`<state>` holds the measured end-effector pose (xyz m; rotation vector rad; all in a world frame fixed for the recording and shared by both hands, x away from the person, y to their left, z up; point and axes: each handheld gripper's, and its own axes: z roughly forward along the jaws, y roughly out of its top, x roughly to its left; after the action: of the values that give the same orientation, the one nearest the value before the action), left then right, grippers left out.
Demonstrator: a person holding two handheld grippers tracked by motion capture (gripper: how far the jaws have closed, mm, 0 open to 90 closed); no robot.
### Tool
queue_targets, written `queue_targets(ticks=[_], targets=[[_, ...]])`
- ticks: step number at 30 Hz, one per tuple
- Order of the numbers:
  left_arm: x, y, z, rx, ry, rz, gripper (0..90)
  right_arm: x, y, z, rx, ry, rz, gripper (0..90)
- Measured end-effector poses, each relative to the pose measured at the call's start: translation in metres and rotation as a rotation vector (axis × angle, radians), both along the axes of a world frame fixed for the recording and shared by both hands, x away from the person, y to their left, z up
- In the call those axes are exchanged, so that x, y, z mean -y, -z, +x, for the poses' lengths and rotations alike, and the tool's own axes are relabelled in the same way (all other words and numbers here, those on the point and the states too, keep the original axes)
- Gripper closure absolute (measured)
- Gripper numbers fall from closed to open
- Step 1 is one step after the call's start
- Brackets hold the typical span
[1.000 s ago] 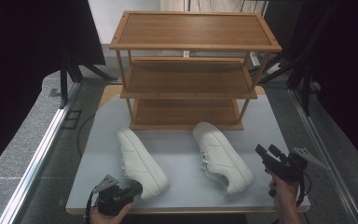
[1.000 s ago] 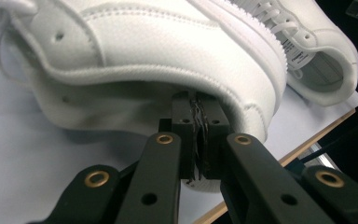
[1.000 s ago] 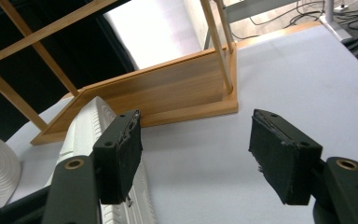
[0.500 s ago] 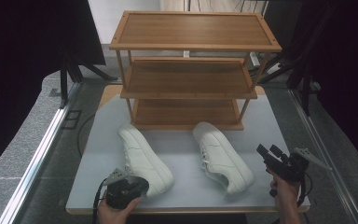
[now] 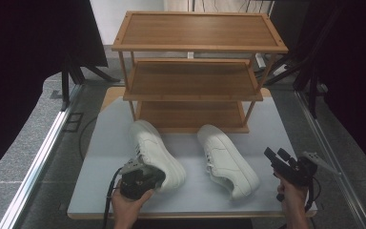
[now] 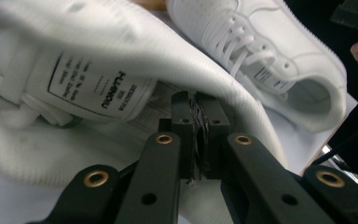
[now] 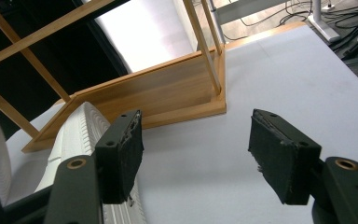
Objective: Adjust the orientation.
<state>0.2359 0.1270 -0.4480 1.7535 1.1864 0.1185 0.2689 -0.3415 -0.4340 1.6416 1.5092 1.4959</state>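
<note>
The left gripper [image 5: 145, 179] sits at the near edge of the table [image 5: 276, 119], its jaws pinched together on the heel rim of the left shoe [image 5: 155, 152], and in the left gripper view the two black pads meet on a thin fold of white fabric at the shoe's collar [image 6: 242, 116] (the printed tongue label reads sideways just above them). That shoe lies on the grey tabletop with its toe aimed toward the rack [image 5: 195, 71] and its heel at the person's left hand [image 5: 126, 205]. Beside it, a small gap away, the right shoe [image 5: 228, 160] rests flat on its sole, toe toward the rack, heel angled out to the near right corner; in the left gripper view its open mouth and laces [image 6: 247, 42] are plain, and nothing is inside it. Over on the right, the right gripper [image 5: 281, 160] hangs just past that shoe's heel, held in the right hand [image 5: 293, 198], its jaws spread wide with only bare tabletop between them in the right gripper view [image 7: 196, 154]. The wooden rack stands at the far side of the table with three shelves, top, middle and bottom, and every one of them is bare wood: both shoes are out on the table in front of it.
</note>
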Motion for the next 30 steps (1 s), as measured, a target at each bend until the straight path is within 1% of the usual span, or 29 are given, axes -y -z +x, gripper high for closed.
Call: queue_targets(ticks=[2,3,4,5,7,8,9,10,16,18,19,21,22,25,26,27,28,30], targets=[[0.006,0.000,0.005,-0.007,0.007,0.004,86.5,0.000,0.000,0.000,0.000,0.002,0.000,34.7],[0.008,0.000,0.008,-0.006,0.007,-0.001,86.4,0.000,0.000,0.000,-0.001,0.003,-0.001,34.7],[0.010,-0.001,0.009,0.001,0.004,-0.022,86.6,0.000,0.001,0.001,-0.001,0.003,-0.003,34.7],[0.013,-0.002,0.012,-0.008,0.009,-0.006,86.2,0.000,0.001,0.001,-0.002,0.005,-0.002,34.7],[0.019,-0.002,0.015,-0.001,0.009,-0.011,86.1,0.001,0.002,0.001,-0.006,0.009,-0.001,34.8],[0.021,-0.003,0.017,-0.004,0.016,-0.008,86.2,0.001,0.002,0.001,-0.005,0.010,-0.004,34.7],[0.025,-0.004,0.019,-0.004,0.018,0.005,85.9,0.001,0.003,0.001,-0.006,0.012,-0.004,34.8],[0.028,-0.005,0.020,-0.002,0.018,0.015,85.8,0.002,0.003,0.001,-0.011,0.015,0.000,34.8],[0.042,-0.014,0.026,0.022,0.039,0.023,85.2,0.004,0.004,0.001,-0.014,0.023,0.004,34.9],[0.049,-0.015,0.030,0.025,0.049,0.036,85.1,0.003,0.004,0.001,-0.016,0.024,0.004,34.8],[0.052,-0.015,0.033,0.022,0.047,0.054,85.1,0.003,0.004,0.001,-0.017,0.024,0.003,34.8],[0.056,-0.009,0.039,0.001,0.041,0.085,85.1,0.002,0.004,0.001,-0.016,0.020,0.001,34.8],[0.057,-0.005,0.042,-0.016,0.038,0.094,85.2,0.002,0.004,0.001,-0.014,0.018,0.003,34.7],[0.054,0.004,0.044,-0.040,0.017,0.115,86.4,0.002,0.003,0.000,-0.016,0.017,0.004,34.7],[0.052,0.006,0.043,-0.040,0.015,0.111,86.6,0.004,0.004,0.000,-0.015,0.018,0.003,34.7],[0.049,0.007,0.042,-0.039,0.015,0.094,87.9,0.004,0.004,0.001,-0.015,0.020,0.004,34.7],[0.048,0.007,0.042,-0.040,0.019,0.090,88.2,0.005,0.004,0.001,-0.019,0.026,0.009,34.7],[0.047,0.007,0.042,-0.039,0.022,0.103,89.2,0.006,0.005,0.001,-0.024,0.026,0.014,34.8]])
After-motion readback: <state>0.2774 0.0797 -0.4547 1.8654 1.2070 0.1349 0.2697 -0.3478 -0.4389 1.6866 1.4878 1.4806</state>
